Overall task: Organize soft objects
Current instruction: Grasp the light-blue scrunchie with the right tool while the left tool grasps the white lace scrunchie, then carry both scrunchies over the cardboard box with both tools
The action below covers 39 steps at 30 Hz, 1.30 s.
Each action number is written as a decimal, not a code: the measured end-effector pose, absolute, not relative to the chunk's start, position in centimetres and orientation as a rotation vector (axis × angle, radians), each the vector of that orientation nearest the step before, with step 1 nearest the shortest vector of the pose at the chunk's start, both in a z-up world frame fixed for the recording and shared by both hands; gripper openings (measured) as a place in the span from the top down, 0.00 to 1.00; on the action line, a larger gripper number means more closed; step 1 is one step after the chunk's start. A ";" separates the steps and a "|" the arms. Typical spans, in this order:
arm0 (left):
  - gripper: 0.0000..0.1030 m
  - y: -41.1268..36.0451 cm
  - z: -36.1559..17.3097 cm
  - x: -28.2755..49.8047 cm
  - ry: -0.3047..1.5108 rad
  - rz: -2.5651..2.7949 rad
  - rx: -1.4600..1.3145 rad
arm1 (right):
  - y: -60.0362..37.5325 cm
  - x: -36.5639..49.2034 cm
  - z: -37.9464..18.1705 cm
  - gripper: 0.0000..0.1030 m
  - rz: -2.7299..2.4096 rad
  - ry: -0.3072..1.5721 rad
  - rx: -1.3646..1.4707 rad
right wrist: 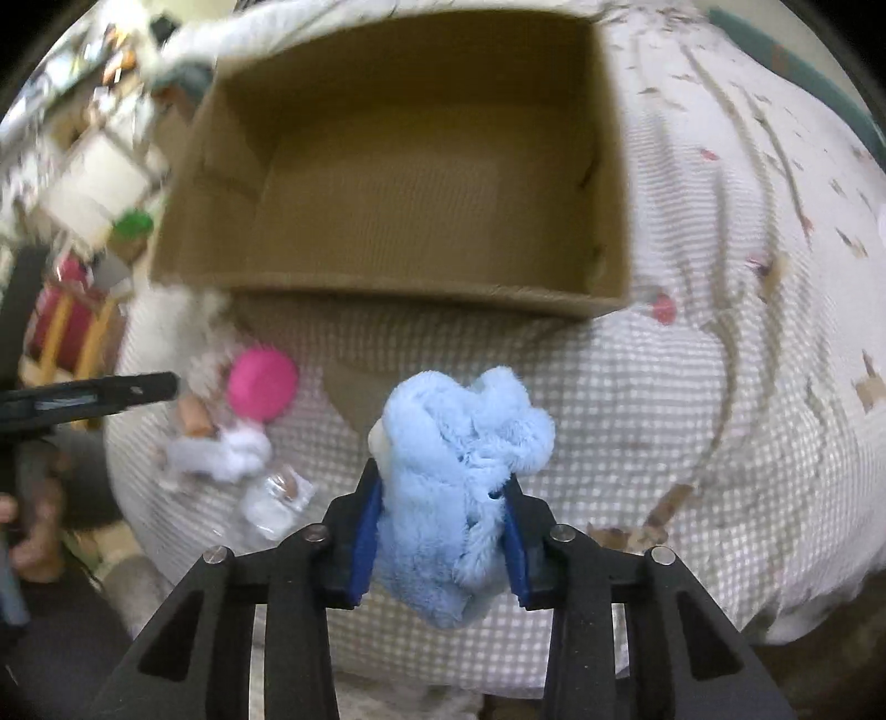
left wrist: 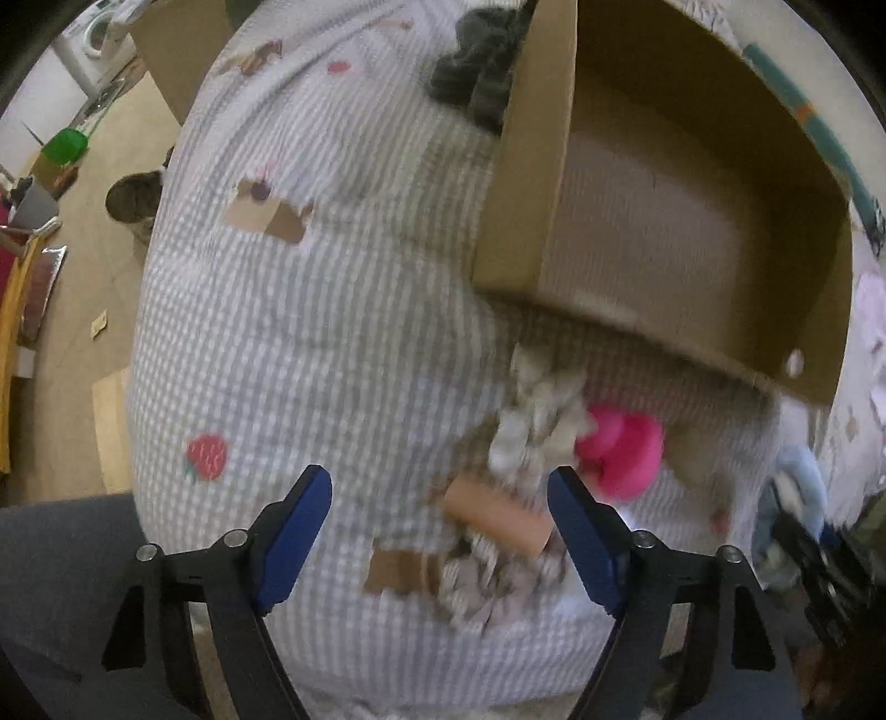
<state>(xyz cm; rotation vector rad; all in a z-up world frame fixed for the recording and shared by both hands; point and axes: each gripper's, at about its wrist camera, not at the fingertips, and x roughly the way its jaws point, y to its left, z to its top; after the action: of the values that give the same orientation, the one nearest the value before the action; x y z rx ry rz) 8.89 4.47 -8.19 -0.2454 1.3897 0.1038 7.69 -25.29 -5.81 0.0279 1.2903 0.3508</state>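
Observation:
An open, empty cardboard box [right wrist: 410, 288] rests on a bed with a grey-checked cover [left wrist: 310, 343]; it also shows in the left wrist view [left wrist: 653, 232]. My right gripper [right wrist: 443, 498] is shut on a fluffy light-blue plush toy [right wrist: 459, 454], held in front of the box's near wall. My left gripper [left wrist: 443, 498] is open, above a soft doll with a pink cap [left wrist: 626, 448], pale clothes and a peach limb [left wrist: 498, 518]. The doll [right wrist: 243, 421] lies left of the blue plush in the right wrist view.
A dark grey garment [left wrist: 476, 72] lies on the bed beyond the box. A floor with a green item [left wrist: 66, 145], a washing machine [left wrist: 94, 39] and clutter lies to the left. A second cardboard box [left wrist: 177, 50] stands far left.

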 end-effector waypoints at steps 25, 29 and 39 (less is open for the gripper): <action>0.88 2.4 -8.9 10.5 1.346 0.052 -0.171 | -27.5 9.0 -5.1 0.62 0.371 1.242 0.238; 0.88 3.3 -7.9 9.2 1.310 0.087 -0.179 | -27.9 9.0 -4.7 0.62 0.380 1.233 0.236; 0.88 3.8 -0.7 5.8 1.177 0.116 -0.187 | -28.4 7.8 -3.1 0.62 0.414 1.169 0.243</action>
<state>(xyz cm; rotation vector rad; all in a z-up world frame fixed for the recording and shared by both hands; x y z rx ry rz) 5.77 3.78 -0.71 -0.1871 1.1765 0.1156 7.81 -28.36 -3.14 0.2426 1.1688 0.4138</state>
